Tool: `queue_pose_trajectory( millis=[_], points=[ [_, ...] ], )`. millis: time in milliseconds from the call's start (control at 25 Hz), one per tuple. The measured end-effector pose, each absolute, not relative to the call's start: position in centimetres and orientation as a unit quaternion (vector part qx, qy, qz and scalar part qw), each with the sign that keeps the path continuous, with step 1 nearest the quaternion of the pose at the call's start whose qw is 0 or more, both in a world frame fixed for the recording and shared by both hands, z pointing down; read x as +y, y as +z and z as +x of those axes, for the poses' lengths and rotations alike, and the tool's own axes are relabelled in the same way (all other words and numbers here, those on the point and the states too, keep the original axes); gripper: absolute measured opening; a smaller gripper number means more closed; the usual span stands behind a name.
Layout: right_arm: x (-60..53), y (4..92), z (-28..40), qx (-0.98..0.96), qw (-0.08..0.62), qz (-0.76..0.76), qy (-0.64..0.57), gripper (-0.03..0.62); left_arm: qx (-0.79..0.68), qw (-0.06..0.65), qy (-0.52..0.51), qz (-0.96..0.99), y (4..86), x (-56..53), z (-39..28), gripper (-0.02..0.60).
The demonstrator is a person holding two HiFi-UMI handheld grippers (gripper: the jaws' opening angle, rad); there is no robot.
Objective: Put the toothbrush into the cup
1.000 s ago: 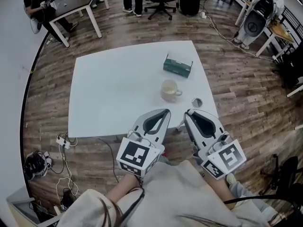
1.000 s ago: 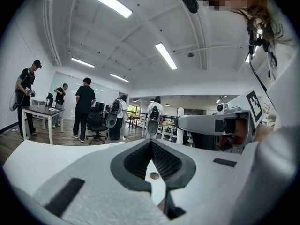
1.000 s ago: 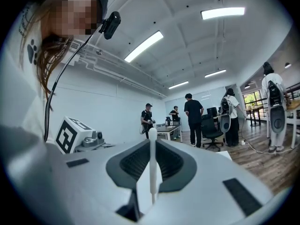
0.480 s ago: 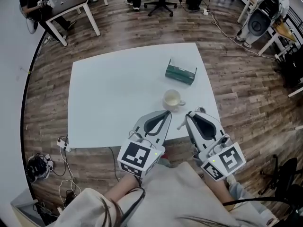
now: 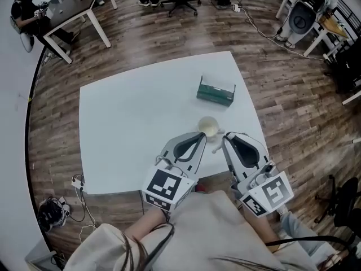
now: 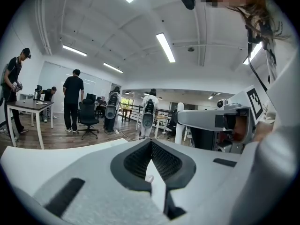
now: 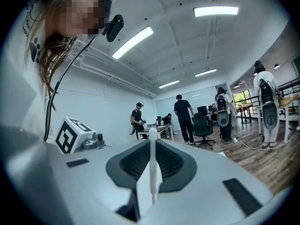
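Your right claw (image 7: 152, 143) clenched on the toothbrush (image 7: 152, 172), shaft standing between the jaws, your left claw (image 6: 151, 143) just beside it, pinched shut on nothing, cup (image 5: 208, 126) just ahead of both tips on the white table (image 5: 124, 129), green box (image 5: 215, 91) beyond the cup

Bright, even indoor light from ceiling strip lamps (image 6: 165, 47), blown out to white in both gripper views. White table (image 5: 130, 123) evenly lit. Heavy fisheye bending throughout, dark vignette at gripper-view corners. Close to the lens the toothbrush (image 7: 152, 172) is soft-focus; far room sharper.
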State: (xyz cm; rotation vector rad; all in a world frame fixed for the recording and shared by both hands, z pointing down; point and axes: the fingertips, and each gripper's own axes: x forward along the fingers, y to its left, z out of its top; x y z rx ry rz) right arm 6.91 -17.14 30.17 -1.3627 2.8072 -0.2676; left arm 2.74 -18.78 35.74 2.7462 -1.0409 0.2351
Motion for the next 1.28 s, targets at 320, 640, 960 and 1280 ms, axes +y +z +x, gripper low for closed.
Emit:
queue_pose_trajectory(
  millis=[320, 640, 960, 1280],
  points=[
    [-18.7, 31.5, 7.2, 0.885, 0.015, -0.458, -0.081, 0.048, -0.33, 0.106, 0.092, 0.933, 38.1, -19.8, 3.2, 0.008],
    [-21.9, 33.7, 7.2, 0.881, -0.006, -0.469, -0.065, 0.046, -0.337, 0.117, 0.098, 0.929, 39.5, -21.1, 3.0, 0.009],
    [-24.2, 37.6, 7.5, 0.874, -0.02, -0.48, -0.08, 0.046, -0.339, 0.127, 0.101, 0.927, 40.8, -21.7, 3.4, 0.009],
    [-25.8, 40.2, 7.7, 0.869, -0.03, -0.486, -0.089, 0.047, -0.344, 0.14, 0.103, 0.923, 41.9, -22.3, 3.3, 0.008]
  ],
)
